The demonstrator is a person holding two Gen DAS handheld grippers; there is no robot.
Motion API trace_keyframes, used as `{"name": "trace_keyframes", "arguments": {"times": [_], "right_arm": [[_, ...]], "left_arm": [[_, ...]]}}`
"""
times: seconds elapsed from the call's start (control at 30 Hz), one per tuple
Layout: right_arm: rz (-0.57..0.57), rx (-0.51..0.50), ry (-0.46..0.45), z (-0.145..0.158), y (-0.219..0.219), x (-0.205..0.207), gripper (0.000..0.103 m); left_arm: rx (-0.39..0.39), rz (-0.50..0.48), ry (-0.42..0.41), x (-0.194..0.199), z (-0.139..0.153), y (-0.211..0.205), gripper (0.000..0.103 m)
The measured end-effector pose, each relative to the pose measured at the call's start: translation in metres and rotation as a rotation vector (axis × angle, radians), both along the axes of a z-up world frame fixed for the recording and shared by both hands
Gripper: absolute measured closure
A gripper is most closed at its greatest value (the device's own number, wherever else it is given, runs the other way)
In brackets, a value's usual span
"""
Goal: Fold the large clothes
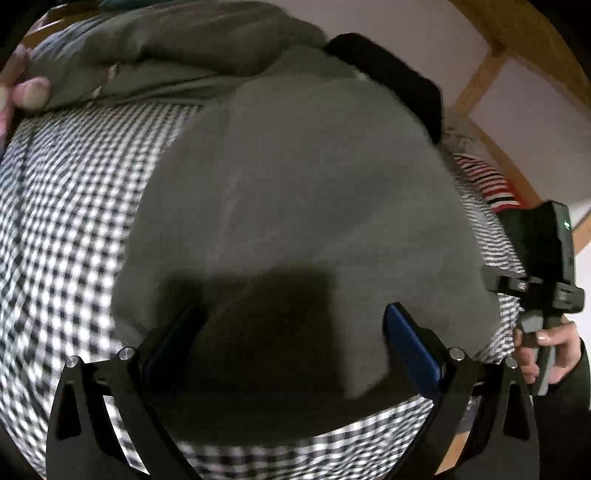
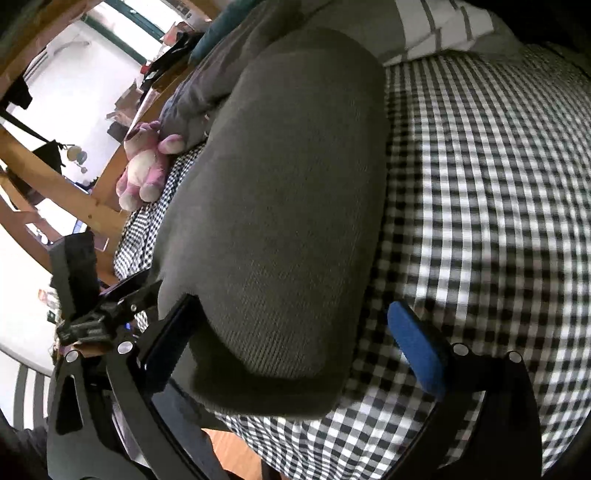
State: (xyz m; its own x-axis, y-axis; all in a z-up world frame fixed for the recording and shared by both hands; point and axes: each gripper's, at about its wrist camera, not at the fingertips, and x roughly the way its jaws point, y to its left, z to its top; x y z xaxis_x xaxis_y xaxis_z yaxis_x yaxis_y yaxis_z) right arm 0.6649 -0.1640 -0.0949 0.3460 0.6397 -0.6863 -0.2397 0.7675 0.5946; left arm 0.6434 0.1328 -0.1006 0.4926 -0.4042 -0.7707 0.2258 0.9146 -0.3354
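A folded olive-grey garment [image 1: 295, 206] lies on a black-and-white checked bed cover [image 1: 66, 206]. My left gripper [image 1: 291, 332] is open, its blue pads on either side of the garment's near end, just above it. In the right wrist view the same garment [image 2: 280, 206] lies as a thick folded bundle on the checked cover [image 2: 480, 206]. My right gripper [image 2: 291, 332] is open over the bundle's near corner, its left pad at the garment's edge and its right pad over the cover. The right gripper also shows in the left wrist view [image 1: 546, 266], held by a hand.
A rumpled olive cloth [image 1: 166, 55] and a black item [image 1: 388, 70] lie beyond the garment. A striped red cloth [image 1: 487, 181] lies at the right. A pink plush toy [image 2: 144, 170] sits by the wooden bed frame [image 2: 74, 192]. A striped pillow [image 2: 439, 26] lies at the far end.
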Motion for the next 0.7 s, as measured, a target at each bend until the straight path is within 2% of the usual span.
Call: {"name": "trace_keyframes", "arguments": {"times": [0.07, 0.2, 0.27, 0.33, 0.43, 0.47, 0.5, 0.53, 0.63, 0.7], "right_arm": [[-0.003, 0.033, 0.014, -0.007, -0.003, -0.003, 0.003], [-0.026, 0.059, 0.01, -0.01, -0.01, -0.007, 0.003], [-0.054, 0.102, 0.023, -0.01, -0.022, -0.008, 0.003], [-0.059, 0.127, 0.037, -0.011, -0.031, -0.009, 0.003], [-0.037, 0.143, 0.051, -0.012, -0.032, -0.005, 0.003], [-0.033, 0.153, 0.057, -0.013, -0.032, -0.003, 0.003], [-0.032, 0.159, 0.059, -0.011, -0.026, 0.0, 0.003], [-0.027, 0.167, 0.065, -0.011, -0.022, 0.003, 0.003], [-0.018, 0.177, 0.068, -0.011, -0.019, 0.006, 0.003], [-0.017, 0.175, 0.069, -0.011, -0.019, 0.005, 0.003]], "left_arm": [[-0.042, 0.003, 0.015, -0.003, -0.004, 0.008, 0.004], [-0.046, 0.03, -0.018, -0.01, 0.001, 0.002, 0.004], [-0.113, 0.061, -0.039, -0.022, 0.011, 0.007, 0.005], [-0.227, 0.119, -0.064, -0.044, 0.018, 0.012, 0.005], [-0.543, 0.403, -0.129, -0.106, 0.023, 0.041, 0.005], [-0.636, 0.47, -0.126, -0.122, 0.017, 0.045, 0.005], [-0.692, 0.5, -0.11, -0.129, 0.013, 0.045, 0.005], [-0.766, 0.524, -0.043, -0.134, 0.001, 0.039, 0.005], [-0.88, 0.508, 0.086, -0.134, -0.025, 0.021, 0.005], [-0.904, 0.53, 0.136, -0.128, -0.045, 0.013, 0.005]]}}
